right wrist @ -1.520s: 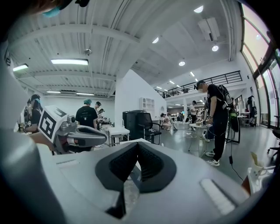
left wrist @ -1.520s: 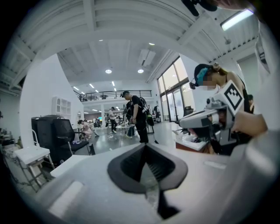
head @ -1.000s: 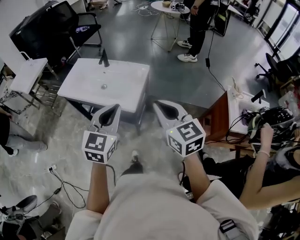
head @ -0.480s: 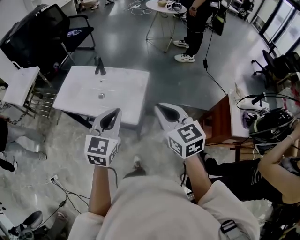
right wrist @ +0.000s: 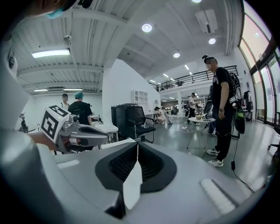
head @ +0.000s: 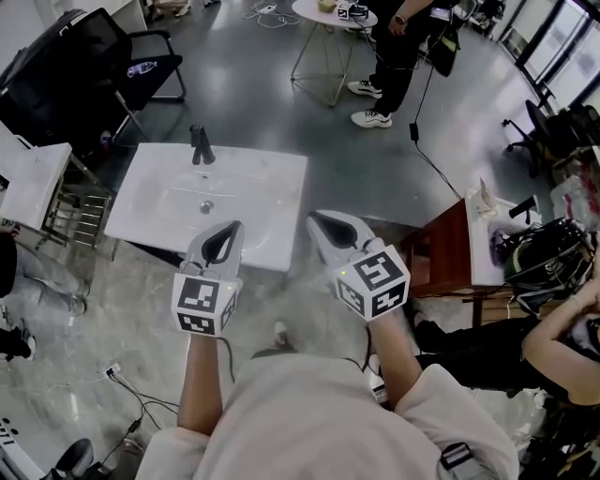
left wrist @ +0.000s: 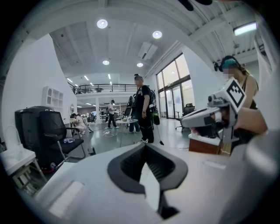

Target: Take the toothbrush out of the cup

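No toothbrush or cup shows in any view. In the head view my left gripper [head: 228, 228] and right gripper [head: 314, 220] are held side by side at chest height, both shut with nothing between the jaws. They point at a white sink basin [head: 253, 202] with a dark faucet [head: 199, 145] at its back edge, and their tips sit just short of its near rim. The left gripper view shows its closed jaws [left wrist: 144, 146] and the right gripper [left wrist: 188, 122] off to the right. The right gripper view shows its closed jaws [right wrist: 137, 143] and the left gripper [right wrist: 105, 139] off to the left.
A black office chair [head: 84, 56] stands behind the sink at the left, beside a small white stand [head: 33, 178]. A round table [head: 333, 14] and a standing person [head: 403, 56] are farther back. A wooden desk [head: 450, 253] with gear stands at the right. Cables [head: 122, 384] lie on the floor.
The sink has drawn closer and now lies right ahead of the gripper tips. Both grippers keep the same shut pose.
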